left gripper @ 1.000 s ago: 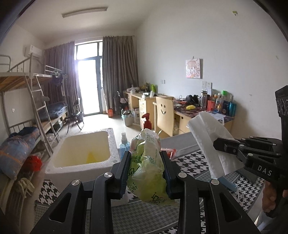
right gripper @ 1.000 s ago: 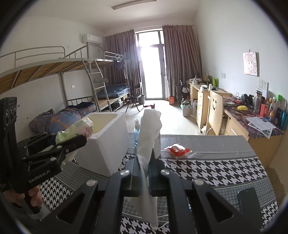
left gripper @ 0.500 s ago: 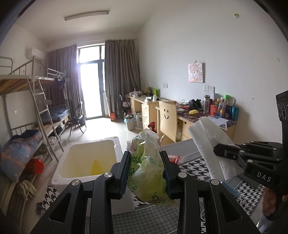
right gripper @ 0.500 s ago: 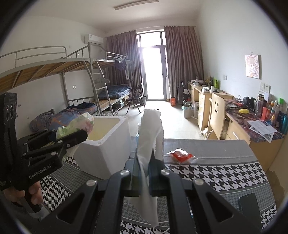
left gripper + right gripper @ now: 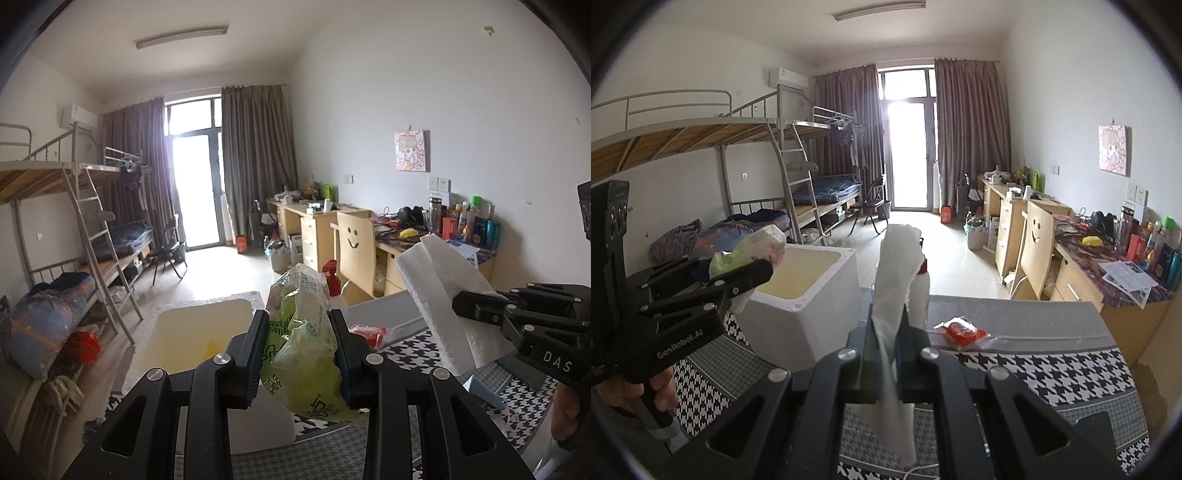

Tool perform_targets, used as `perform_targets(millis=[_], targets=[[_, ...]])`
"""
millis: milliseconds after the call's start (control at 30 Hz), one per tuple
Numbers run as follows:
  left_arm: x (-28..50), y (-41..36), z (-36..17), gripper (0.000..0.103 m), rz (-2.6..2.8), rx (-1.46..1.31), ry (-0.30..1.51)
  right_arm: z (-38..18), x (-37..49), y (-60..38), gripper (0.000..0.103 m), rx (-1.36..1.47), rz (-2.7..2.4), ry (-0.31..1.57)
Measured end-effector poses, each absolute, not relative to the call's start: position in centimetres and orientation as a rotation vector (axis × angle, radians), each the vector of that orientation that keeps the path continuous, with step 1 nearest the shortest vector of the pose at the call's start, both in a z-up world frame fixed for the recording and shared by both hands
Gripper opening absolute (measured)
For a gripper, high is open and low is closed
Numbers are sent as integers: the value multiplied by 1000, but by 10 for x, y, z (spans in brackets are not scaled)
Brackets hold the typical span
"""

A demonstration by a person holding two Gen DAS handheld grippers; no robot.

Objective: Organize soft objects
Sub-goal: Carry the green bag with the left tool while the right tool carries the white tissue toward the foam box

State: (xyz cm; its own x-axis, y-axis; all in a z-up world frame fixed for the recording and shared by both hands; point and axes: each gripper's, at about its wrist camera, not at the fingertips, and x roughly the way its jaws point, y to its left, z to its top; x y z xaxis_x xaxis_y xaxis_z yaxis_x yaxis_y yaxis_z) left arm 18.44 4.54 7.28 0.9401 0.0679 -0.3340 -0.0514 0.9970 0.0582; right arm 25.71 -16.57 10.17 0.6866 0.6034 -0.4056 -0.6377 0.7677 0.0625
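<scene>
Right now your left claw [image 5: 299,347] pinches the green packet [image 5: 304,343], foam box [image 5: 199,332] just ahead-left; right claw [image 5: 886,354] clamps white tissue [image 5: 895,280], farther off.

Both hand-held grippers are matte black plastic with silver screws. The left hand-held gripper [image 5: 753,273] reads "GenRobot.AI" in white; the right hand-held gripper [image 5: 465,306] reads "DAS".

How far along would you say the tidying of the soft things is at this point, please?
Done: nothing soft shows in the foam box yet. In hand: the left gripper clamps a green tissue pack; the right gripper pinches a white tissue. Left: both still need placing, and a red packet lies on the table.
</scene>
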Motion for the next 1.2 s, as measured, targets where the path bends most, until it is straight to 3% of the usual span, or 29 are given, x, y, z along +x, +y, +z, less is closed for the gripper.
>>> perform_targets(millis=[1200], targets=[[212,89,83,35,167,41,361,119,282,-117,9,-107,798,423]])
